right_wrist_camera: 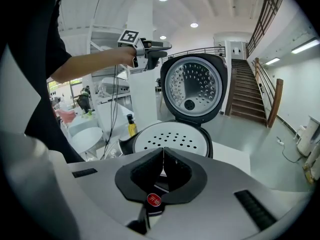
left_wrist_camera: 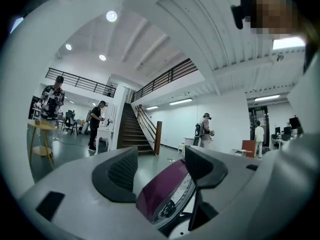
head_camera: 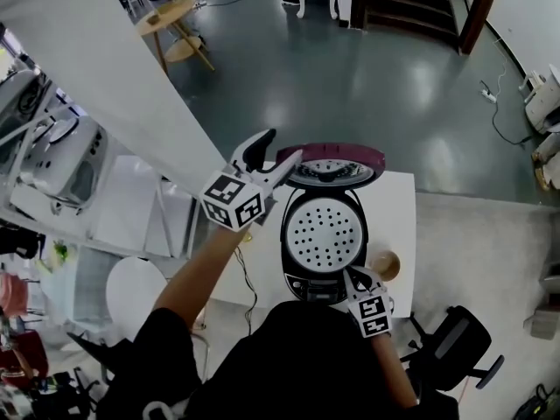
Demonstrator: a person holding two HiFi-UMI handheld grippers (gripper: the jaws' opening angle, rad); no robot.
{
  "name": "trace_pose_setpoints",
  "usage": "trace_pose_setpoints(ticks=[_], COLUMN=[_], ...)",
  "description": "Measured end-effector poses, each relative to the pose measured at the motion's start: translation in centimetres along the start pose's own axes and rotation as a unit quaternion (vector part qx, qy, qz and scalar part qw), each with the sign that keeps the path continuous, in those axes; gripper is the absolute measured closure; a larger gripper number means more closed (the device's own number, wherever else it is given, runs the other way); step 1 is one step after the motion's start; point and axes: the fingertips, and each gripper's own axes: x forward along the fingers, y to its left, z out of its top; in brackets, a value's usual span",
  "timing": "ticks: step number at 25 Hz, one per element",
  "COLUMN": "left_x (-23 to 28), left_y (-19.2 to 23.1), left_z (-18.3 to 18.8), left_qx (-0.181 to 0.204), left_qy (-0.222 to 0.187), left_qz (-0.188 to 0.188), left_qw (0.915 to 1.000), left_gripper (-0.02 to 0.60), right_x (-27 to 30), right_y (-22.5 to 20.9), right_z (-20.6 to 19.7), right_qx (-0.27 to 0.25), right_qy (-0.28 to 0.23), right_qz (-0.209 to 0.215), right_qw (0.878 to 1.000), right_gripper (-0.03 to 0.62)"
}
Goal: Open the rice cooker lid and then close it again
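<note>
A white table [head_camera: 398,201] is bearing the rice cooker [head_camera: 322,234], which is standing about the middle of the surface. A small tan bowl [head_camera: 385,265] is sitting just beside it, toward the right edge.

A rice cooker [head_camera: 322,234] on the bench [head_camera: 399,201], lid [head_camera: 332,169] raised behind; left gripper [head_camera: 278,150] at the lid's left, right gripper [head_camera: 350,275] in front.

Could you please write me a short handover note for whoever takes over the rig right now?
Left tongs: open, at the top edge of the raised lid, not clamped on it.
Right tongs: shut, empty, at the front of the rice cooker, above its red button.
Things: the rice cooker stands on the white table, lid upright.
Done: lid opened.
Left: close the lid again, probably by pushing with the left tongs.
</note>
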Motion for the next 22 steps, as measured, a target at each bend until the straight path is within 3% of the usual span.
trace_pose_setpoints(ticks=[13,18,22], left_x=[3.7,3.6,3.2], left_y=[0.2,-0.4,-1.2], left_z=[-2.3,-2.9,-3.0], left_qx=[0.005,0.049,0.061], left_qy=[0.066,0.093,0.111], left_qz=[-0.052,-0.07,-0.096], left_qw=[0.9964,0.992,0.9873], left_gripper=[0.31,0.375,0.391], right_x=[-0.4,-0.2,-0.3], right_y=[-2.6,-2.3,-2.4], right_z=[-2.3,-3.0,-2.9], right_qx=[0.033,0.053,0.06], right_qy=[0.018,0.017,0.012], right_qz=[-0.029,-0.019,-0.022], right_qw=[0.999,0.998,0.998], right_gripper=[0.594,0.594,0.594])
